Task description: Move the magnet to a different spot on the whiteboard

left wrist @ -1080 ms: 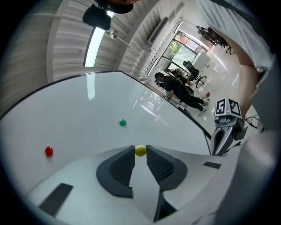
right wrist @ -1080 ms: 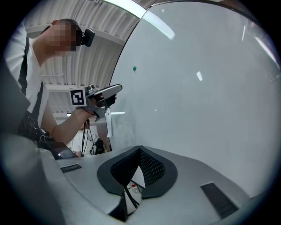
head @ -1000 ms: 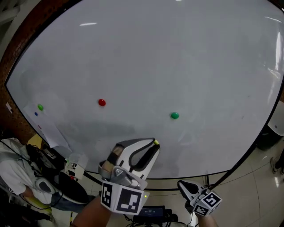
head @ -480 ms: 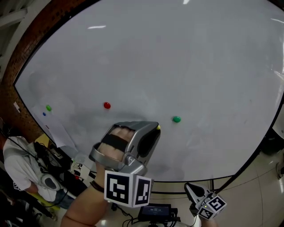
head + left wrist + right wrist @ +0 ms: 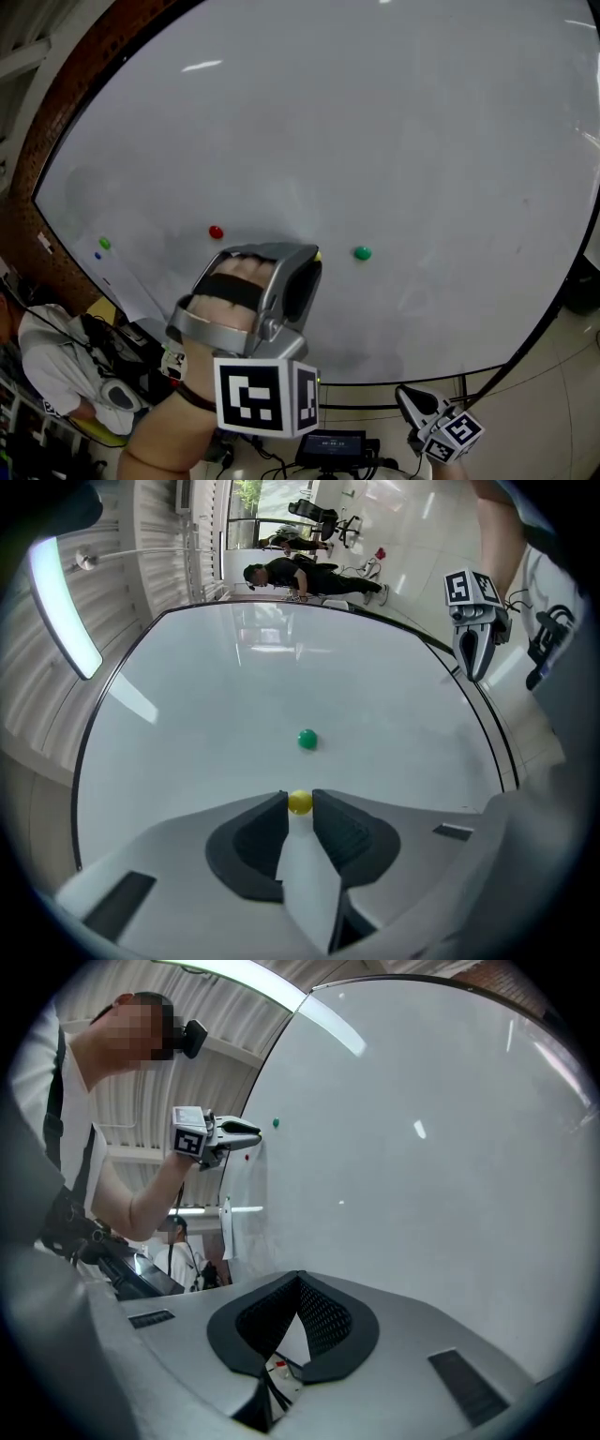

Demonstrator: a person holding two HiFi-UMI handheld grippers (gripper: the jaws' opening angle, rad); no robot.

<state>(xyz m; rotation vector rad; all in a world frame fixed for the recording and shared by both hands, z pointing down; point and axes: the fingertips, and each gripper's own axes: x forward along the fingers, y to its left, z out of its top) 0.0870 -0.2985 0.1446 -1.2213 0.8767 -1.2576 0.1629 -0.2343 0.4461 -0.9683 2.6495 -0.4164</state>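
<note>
My right gripper [image 5: 300, 1281] sits low, at the bottom right of the head view. Its fingers [image 5: 323, 1321] are pressed together and hold nothing. I think it waits there out of the way, because this job needs only one hand.

My left gripper [image 5: 299, 797] is up in front of the big white whiteboard [image 5: 394, 131], near the bottom middle of the head view. Its fingers [image 5: 246, 847] are clamped on the small round yellow magnet [image 5: 299, 803], right at their tips. I think the tips are used because the magnet is so tiny. A tip grip also leaves its far side free to meet the board. The magnet is very close to the board, but I cannot tell if it touches.

The magnet looks like a smooth, bright yellow ball. It fills the little gap between the tips.

Just past it on the board is a round green magnet [image 5: 307, 740]. In the head view a round red magnet [image 5: 216, 232] sits to the left of my left gripper. Far off at the left edge are a small light green magnet [image 5: 104, 244] and a tiny blue dot [image 5: 97, 255]. Most of the board above is bare, so I think there are plenty of new spots.
</note>
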